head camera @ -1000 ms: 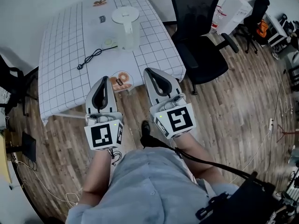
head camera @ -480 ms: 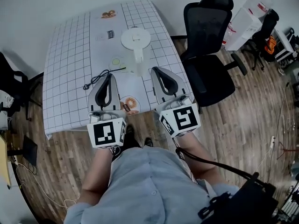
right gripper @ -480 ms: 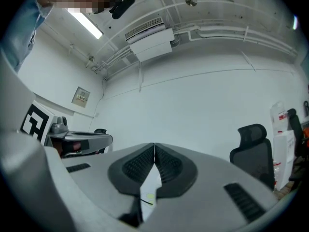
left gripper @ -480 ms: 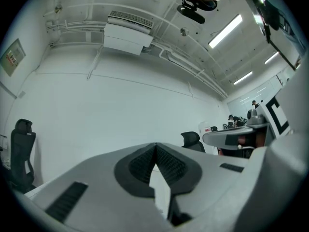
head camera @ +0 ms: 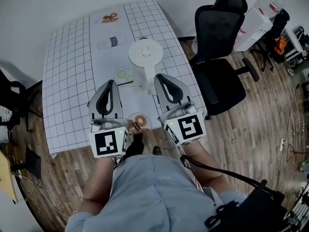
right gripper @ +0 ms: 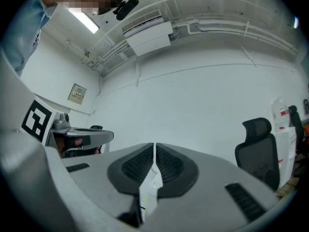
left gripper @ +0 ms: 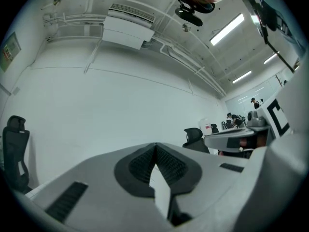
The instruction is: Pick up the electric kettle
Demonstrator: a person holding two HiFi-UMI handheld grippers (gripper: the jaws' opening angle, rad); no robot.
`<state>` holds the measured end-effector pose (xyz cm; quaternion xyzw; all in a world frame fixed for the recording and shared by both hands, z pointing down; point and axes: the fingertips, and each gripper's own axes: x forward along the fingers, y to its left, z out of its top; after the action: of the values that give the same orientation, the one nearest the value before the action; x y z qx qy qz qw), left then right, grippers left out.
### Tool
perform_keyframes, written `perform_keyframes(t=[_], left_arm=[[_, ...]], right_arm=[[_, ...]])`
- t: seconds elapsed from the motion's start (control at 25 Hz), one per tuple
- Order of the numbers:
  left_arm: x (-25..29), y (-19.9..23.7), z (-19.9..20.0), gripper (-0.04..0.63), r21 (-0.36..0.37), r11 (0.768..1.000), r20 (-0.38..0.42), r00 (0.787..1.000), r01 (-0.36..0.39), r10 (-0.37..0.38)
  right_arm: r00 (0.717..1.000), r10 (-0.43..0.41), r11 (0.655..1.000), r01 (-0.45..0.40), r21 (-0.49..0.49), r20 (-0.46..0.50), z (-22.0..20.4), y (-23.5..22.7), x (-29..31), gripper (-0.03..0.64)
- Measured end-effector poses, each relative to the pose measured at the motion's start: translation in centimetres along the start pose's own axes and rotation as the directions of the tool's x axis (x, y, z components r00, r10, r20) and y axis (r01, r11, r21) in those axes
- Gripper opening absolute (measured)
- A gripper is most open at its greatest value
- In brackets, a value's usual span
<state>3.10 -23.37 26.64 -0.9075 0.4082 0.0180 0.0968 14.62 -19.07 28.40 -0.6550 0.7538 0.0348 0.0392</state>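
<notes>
Claws both closed, empty: left gripper (head camera: 109, 83), right gripper (head camera: 160, 77). Only head view shows electric kettle (head camera: 144, 57), upper centre, on table (head camera: 67, 81).

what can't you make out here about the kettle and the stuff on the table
- Kettle: the head view looks down on its round top, so handle and base cannot be made out.
- Black cord: head view, mostly hidden behind the left gripper.
- Both gripper views point at wall and ceiling, above the table, so they show no kettle.
- Printed label: head view, too small to read.
</notes>
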Motion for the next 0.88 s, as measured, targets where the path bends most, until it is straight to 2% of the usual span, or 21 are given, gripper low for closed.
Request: perform_keyframes(t=[0.2, 0.36, 0.88], left_arm=[[0.8, 0.7, -1.4, 0.0, -0.004, 1.0, -0.026, 1.0, 0.01, -0.01], [1.0, 1.0, -2.2, 0.0, -0.007, 1.0, -0.05, 0.999, 0.016, -0.016], [1.1, 2.7, -6.9, 0.0, -0.035, 0.999, -0.149, 0.988, 0.027, -0.032]], right_arm=[[0.999, -0.031, 0.999, 0.031, 0.019, -0.021, -1.7, -0.8, 1.1, 0.088], [0.998, -0.05, 0.998, 0.052, 0.036, -0.038, -2.9, -0.7, 1.4, 0.2], [0.982, -0.093, 0.991, 0.108, 0.083, -0.164, -10.0, 0.1, 2.8, 0.247]])
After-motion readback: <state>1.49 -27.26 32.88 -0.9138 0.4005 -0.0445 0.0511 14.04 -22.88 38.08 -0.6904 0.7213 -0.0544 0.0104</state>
